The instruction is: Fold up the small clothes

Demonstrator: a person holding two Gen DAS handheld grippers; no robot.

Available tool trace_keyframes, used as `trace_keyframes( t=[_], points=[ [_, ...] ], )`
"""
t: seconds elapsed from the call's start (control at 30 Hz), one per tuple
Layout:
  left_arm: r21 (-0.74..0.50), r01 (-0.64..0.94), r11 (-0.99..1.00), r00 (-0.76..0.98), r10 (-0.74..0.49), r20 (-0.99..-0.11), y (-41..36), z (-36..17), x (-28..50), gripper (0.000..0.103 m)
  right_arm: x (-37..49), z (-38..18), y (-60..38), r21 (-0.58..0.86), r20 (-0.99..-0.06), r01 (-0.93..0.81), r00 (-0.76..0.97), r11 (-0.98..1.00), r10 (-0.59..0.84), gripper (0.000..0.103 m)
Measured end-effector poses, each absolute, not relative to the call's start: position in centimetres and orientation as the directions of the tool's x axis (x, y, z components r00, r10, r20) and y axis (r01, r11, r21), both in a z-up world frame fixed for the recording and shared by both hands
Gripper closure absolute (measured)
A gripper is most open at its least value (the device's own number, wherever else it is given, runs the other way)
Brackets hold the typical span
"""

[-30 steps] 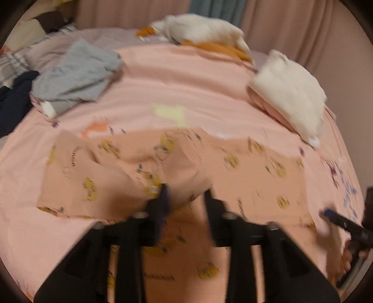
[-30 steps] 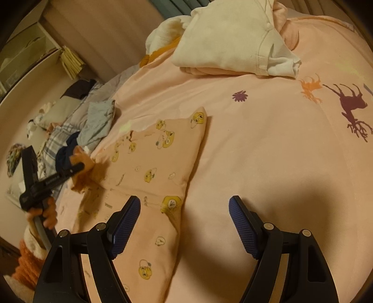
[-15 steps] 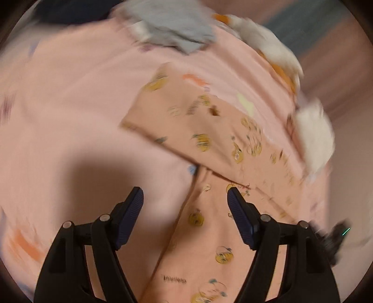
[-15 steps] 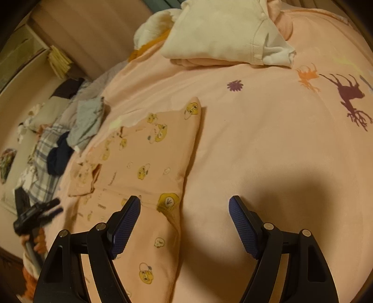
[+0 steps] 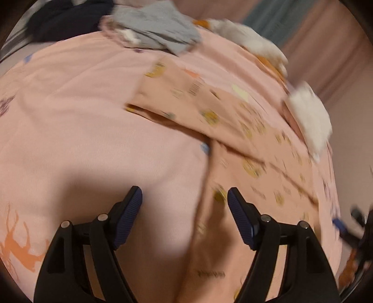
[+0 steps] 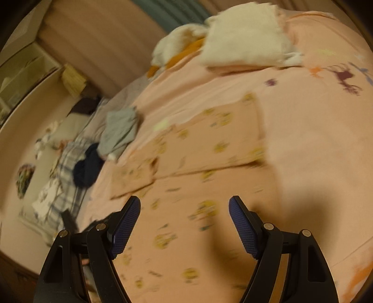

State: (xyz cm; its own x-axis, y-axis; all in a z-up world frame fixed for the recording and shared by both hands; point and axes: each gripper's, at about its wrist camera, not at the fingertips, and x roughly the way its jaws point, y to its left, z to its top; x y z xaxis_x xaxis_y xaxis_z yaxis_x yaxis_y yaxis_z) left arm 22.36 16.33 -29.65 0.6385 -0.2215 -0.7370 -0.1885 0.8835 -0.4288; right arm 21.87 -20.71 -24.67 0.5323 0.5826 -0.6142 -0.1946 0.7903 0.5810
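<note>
A pink garment with yellow cartoon prints (image 5: 244, 149) lies flat on the pink bedspread (image 5: 81, 121), with one part folded across the rest. It also shows in the right wrist view (image 6: 205, 149). My left gripper (image 5: 184, 198) is open and empty, hovering over the garment's left edge. My right gripper (image 6: 184, 207) is open and empty above the garment's near part. The right gripper's tip shows at the right edge of the left wrist view (image 5: 349, 223).
A grey garment (image 5: 158, 30) and dark blue clothes (image 5: 70, 16) lie at the far left of the bed. A folded white pile (image 6: 247, 37) and white and orange clothes (image 6: 177, 49) sit at the far side. Curtains (image 6: 105, 39) hang behind.
My left gripper let go of the garment's folded part, opened, and swung left. The right gripper moved from beside the garment to over it. Both views are blurred by motion.
</note>
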Motion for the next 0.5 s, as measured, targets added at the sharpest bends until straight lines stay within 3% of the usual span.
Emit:
trace_keyframes(
  t=[0.1, 0.17, 0.43, 0.5],
  points=[
    [-0.524, -0.176, 0.834, 0.586, -0.339, -0.736, 16.2, -30.1, 23.2, 0.040, 23.4, -25.0, -16.7, 0.507, -0.706, -0.190, 0.469, 0.841, 0.532, 0.025],
    [-0.533, -0.217, 0.818, 0.571, -0.336, -0.749, 16.7, -30.3, 23.3, 0.057, 24.5, -24.7, -13.8, 0.469, -0.753, -0.204, 0.415, 0.859, 0.510, 0.025],
    [-0.532, -0.154, 0.833, 0.551, -0.375, -0.746, 17.8, -31.1, 22.9, 0.091, 29.6, -23.9, -5.1, 0.409, -0.777, -0.245, 0.412, 0.879, 0.476, 0.025],
    [-0.535, -0.127, 0.835, 0.578, -0.376, -0.724, 18.1, -31.5, 22.1, 0.093, 31.9, -25.7, -2.6, 0.409, -0.794, -0.237, 0.385, 0.881, 0.472, 0.033]
  ],
)
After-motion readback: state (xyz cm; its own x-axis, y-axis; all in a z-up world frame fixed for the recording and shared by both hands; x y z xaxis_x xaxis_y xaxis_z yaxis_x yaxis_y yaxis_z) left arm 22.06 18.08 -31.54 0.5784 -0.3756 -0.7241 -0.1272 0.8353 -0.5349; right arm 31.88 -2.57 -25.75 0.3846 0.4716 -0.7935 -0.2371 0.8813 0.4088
